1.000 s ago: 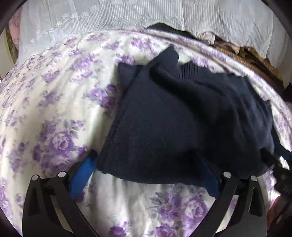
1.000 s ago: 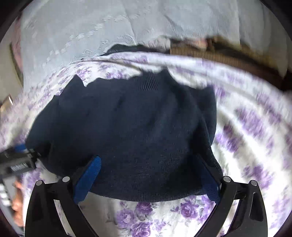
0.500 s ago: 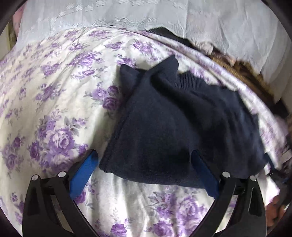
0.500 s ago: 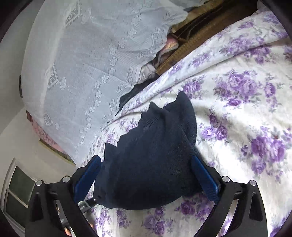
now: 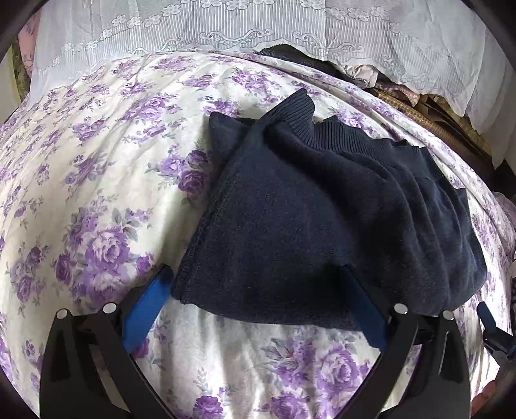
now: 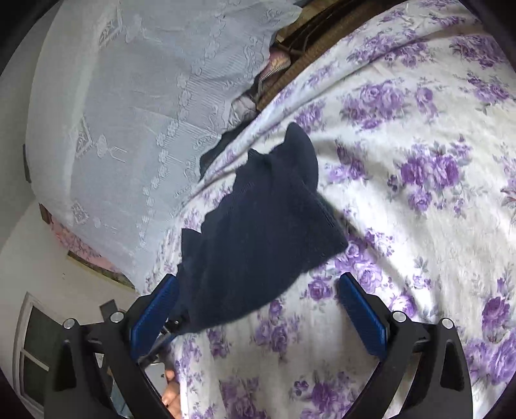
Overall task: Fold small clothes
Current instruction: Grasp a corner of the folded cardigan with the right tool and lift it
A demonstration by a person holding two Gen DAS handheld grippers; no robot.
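We see the left hand-held gripper [image 5: 254, 309] spread wide, holding nothing; the folded navy knitted sweater [image 5: 322, 219] lies at its 12 o'clock on the purple-flowered white bedspread [image 5: 96, 193]. The right hand-held gripper [image 6: 258, 309] also gapes wide, the sweater at its 11 o'clock.

Soft daylight, sharp focus, fisheye bending, dark corners.

Bare floral bedspread [image 5: 96, 199] lies open left of the folded navy sweater [image 5: 322, 225] and in front of it. Behind, a lace cloth [image 5: 225, 25] and seemingly piled clothes [image 5: 364, 72] crowd the far edge.
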